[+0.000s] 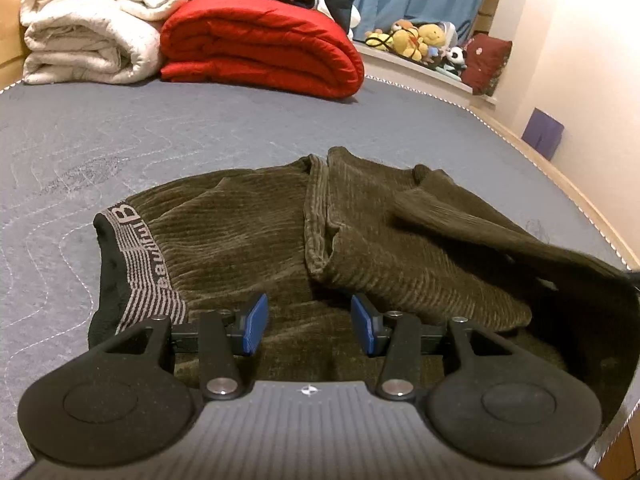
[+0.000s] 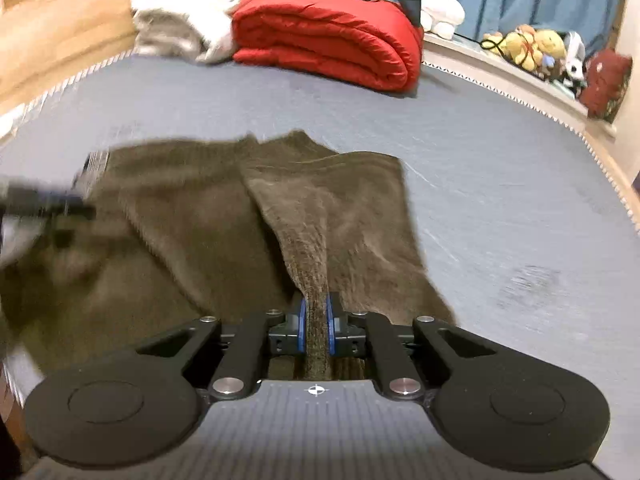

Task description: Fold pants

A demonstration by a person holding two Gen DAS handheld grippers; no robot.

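left tongs (image 1: pixel 310 324) wide apart above olive pants (image 1: pixel 248 240), right tongs (image 2: pixel 316 328) seemingly clenched on their fabric

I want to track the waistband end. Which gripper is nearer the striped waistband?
Left. The left gripper, jaws open, hovers over the pants just beside the striped waistband. The right gripper pinches a fold of fabric at the opposite side.

Warm, dim indoor light is recorded in both views; its source cannot be told. Strong fisheye curvature is noted at the edges (corners darkened). The left wrist view is rendered mostly sharp. The right wrist view is smeared by motion blur, heaviest at the left edge. Soft shadows are seen under the red quilt (image 1: pixel 260 44).
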